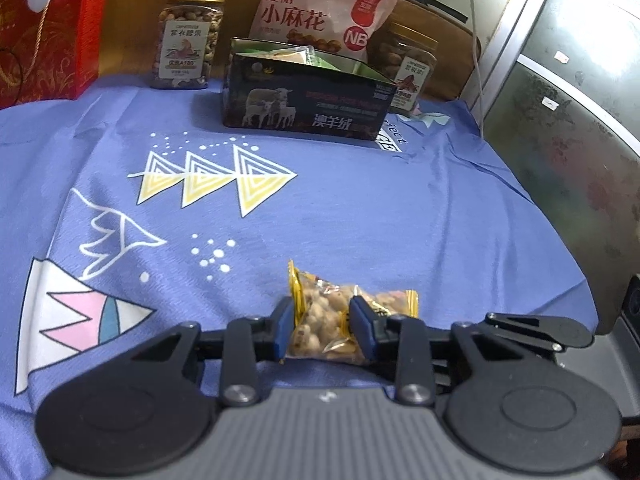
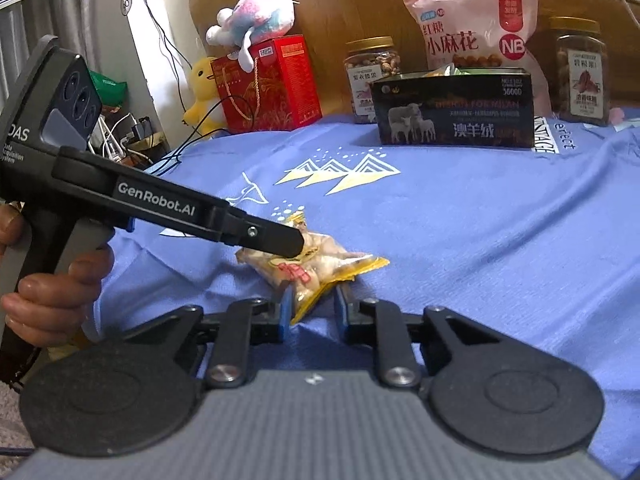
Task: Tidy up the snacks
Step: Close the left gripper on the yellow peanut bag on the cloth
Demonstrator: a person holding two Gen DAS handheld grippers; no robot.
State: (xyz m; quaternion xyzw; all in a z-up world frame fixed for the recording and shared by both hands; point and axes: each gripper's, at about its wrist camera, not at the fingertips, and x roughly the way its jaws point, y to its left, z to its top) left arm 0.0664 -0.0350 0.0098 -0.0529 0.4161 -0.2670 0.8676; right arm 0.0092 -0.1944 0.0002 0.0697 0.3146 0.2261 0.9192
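Blue printed cloth (image 1: 360,208) covers the tabletop, with a dark open cardboard box bearing a sheep picture (image 1: 308,100) at upper centre of the frame, backed by a pink snack bag (image 1: 320,12), two clear nut jars with gold lids (image 1: 186,40) and a red gift box (image 1: 52,32) at upper left. Low in the centre of both views lies the small clear, yellow-edged packet of nuts (image 1: 340,316), resting on the cloth. The left tongs (image 1: 326,326) stand narrowed, blue pads pressing the packet's sides and pinching its middle. The right tongs (image 2: 310,308), seen at the bottom of their own view, are nearly closed around the packet's yellow sealed end; whether both pads press it cannot be told. A person's hand (image 2: 48,292) holds the left handle at lower left. Judged from here, the step is lifting the packet for the box; a firm, even squeeze on the sealed edge, not the crumbly contents, and one tool releasing before the carry would serve best.
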